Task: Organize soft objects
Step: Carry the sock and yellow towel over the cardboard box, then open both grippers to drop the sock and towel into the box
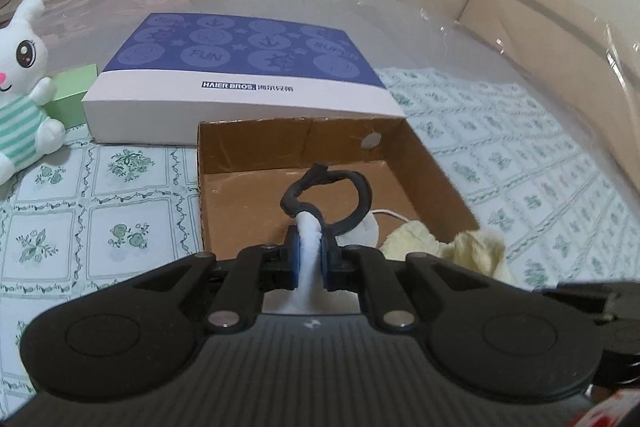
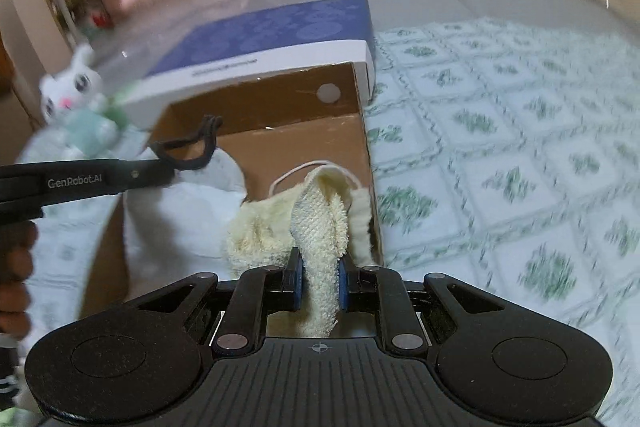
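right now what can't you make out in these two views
- White cloth, left wrist view: its lower part is hidden behind the left gripper, so its shape is unclear.
- Box, both views: the near wall is hidden behind the grippers.
- Yellow towel, right wrist view: its tail is hidden below the right gripper.
- Plush rabbit, right wrist view: blurred.

Each gripper is built of matte black plastic. In the left wrist view, the left gripper (image 1: 308, 259) is seen with two blue pads (image 1: 294, 259), linkage bars pinned by silver round screws (image 1: 221, 318), two raised discs at the lower corners and a ribbed grey centre plate. The right gripper (image 2: 320, 283) is formed alike, a small crosshair marked on its plate. At the left edge, "GenRobot.AI" is printed in grey.
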### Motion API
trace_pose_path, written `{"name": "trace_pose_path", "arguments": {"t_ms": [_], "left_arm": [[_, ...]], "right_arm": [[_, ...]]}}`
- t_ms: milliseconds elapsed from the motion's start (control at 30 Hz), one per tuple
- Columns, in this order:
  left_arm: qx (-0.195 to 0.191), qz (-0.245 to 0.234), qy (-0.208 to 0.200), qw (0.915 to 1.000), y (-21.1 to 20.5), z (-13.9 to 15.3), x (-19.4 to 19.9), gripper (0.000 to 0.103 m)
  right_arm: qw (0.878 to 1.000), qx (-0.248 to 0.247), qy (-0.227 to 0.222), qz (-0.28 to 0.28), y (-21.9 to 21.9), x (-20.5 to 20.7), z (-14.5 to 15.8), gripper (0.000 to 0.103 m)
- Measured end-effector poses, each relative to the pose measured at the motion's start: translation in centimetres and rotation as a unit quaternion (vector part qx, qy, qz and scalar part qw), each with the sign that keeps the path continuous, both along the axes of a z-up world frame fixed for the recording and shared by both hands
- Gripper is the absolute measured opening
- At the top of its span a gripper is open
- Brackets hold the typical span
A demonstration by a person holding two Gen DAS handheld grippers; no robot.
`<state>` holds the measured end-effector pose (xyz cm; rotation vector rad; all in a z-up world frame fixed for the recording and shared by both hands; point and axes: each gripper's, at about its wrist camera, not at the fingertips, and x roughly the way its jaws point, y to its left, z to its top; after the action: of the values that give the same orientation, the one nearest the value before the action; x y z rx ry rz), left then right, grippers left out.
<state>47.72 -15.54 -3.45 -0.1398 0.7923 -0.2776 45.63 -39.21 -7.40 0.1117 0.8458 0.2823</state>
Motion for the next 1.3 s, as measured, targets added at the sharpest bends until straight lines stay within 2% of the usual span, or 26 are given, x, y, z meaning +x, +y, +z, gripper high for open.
{"name": "trace_pose_path", "arguments": {"t_ms": [100,233,333,400,500,700,767,867,1133,1300], "left_arm": [[0.019,0.001,0.005,0.9998,-0.5,-0.8,0.9,0.009],[0.024,0.005,0.021,0.9995,-0.4,-2.0,2.5,0.009],[0.040,-0.001,0.029,0.9988,-0.7,-2.7,3.4,0.011],[0.055,-0.002,0.032,0.9980,-1.0,-3.1,3.8,0.017],[0.068,-0.006,0.036,0.9970,-1.1,-3.3,3.9,0.020],[0.070,-0.017,0.028,0.9970,-0.9,-2.6,2.9,0.030],[0.071,-0.019,0.026,0.9969,-0.8,-2.2,2.6,0.032],[0.069,-0.020,0.022,0.9971,-0.5,-1.5,1.9,0.036],[0.078,-0.034,0.003,0.9964,-0.8,0.7,-0.6,0.038],[0.076,-0.042,-0.010,0.9962,-1.0,1.8,-2.3,0.038]], "right_arm": [[0.999,-0.036,-0.004,0.002,1.3,1.3,-0.7,0.017],[0.998,-0.063,-0.006,0.003,3.1,3.2,-1.8,0.017],[0.997,-0.070,-0.013,0.005,3.7,4.1,-2.1,0.017],[0.997,-0.068,-0.023,0.011,3.8,4.3,-1.9,0.017],[0.997,-0.061,-0.040,0.021,3.5,4.0,-1.8,0.017],[0.998,-0.020,-0.066,0.013,2.4,2.3,-0.8,0.036],[0.997,-0.004,-0.074,0.015,2.1,1.7,-0.3,0.052],[0.996,0.015,-0.091,0.017,1.7,0.6,0.4,0.060],[0.993,0.028,-0.113,0.029,1.6,-2.0,2.0,0.062],[0.993,0.011,-0.112,0.044,2.0,-3.1,1.6,0.060]]}}
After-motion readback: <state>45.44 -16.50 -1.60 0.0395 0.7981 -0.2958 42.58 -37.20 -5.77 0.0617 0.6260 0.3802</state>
